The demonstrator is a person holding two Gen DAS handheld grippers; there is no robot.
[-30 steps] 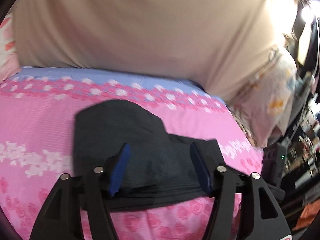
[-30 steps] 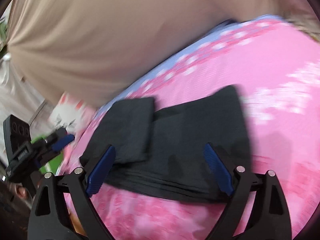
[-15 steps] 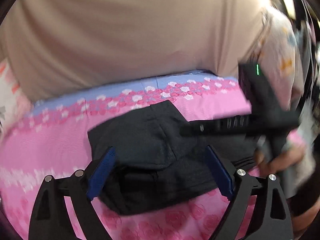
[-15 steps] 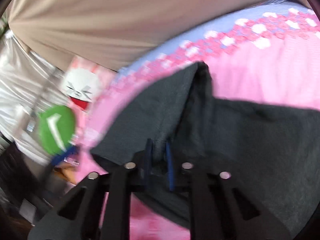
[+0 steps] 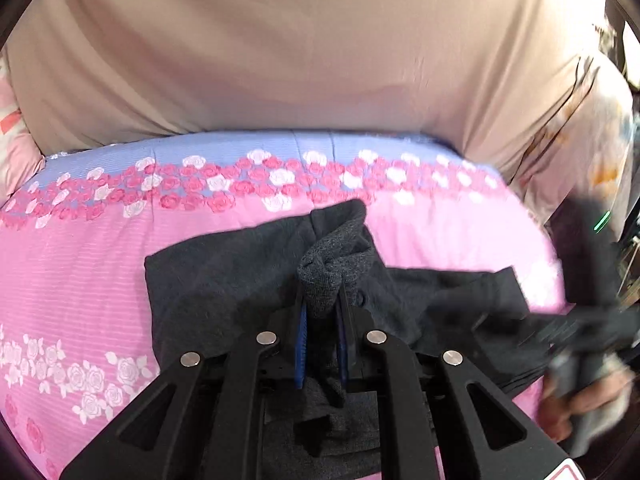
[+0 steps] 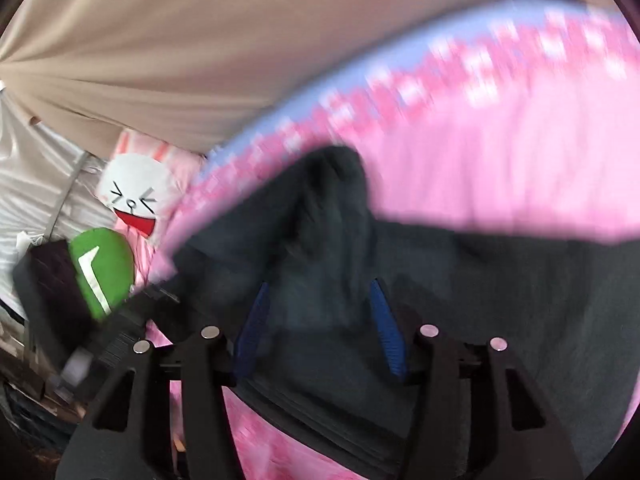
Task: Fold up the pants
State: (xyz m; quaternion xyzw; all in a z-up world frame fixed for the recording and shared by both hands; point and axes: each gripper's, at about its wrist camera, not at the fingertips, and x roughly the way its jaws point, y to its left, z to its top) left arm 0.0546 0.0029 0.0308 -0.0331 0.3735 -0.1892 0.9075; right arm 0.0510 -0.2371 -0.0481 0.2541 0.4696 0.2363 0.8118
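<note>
Dark grey pants [image 5: 224, 280] lie partly folded on a pink flowered bedspread [image 5: 80, 264]. My left gripper [image 5: 322, 312] is shut on a bunched fold of the pants and lifts it a little off the bed. In the right wrist view the pants [image 6: 500, 300] fill the lower half, blurred by motion. My right gripper [image 6: 320, 316] is open, its blue pads either side of a raised fold without clamping it. The right gripper also shows blurred at the right edge of the left wrist view [image 5: 588, 320], held by a hand.
A beige curtain [image 5: 300, 48] hangs behind the bed. A rabbit-face cushion [image 6: 136, 196] and a green cushion [image 6: 104, 268] lie past the bed's left edge. A flowered pillow [image 5: 592, 152] is at the right.
My left gripper went from open over the pants to shut on a fold. My right gripper, shut on the fabric half a second ago, has opened. Both views shifted closer to the pants.
</note>
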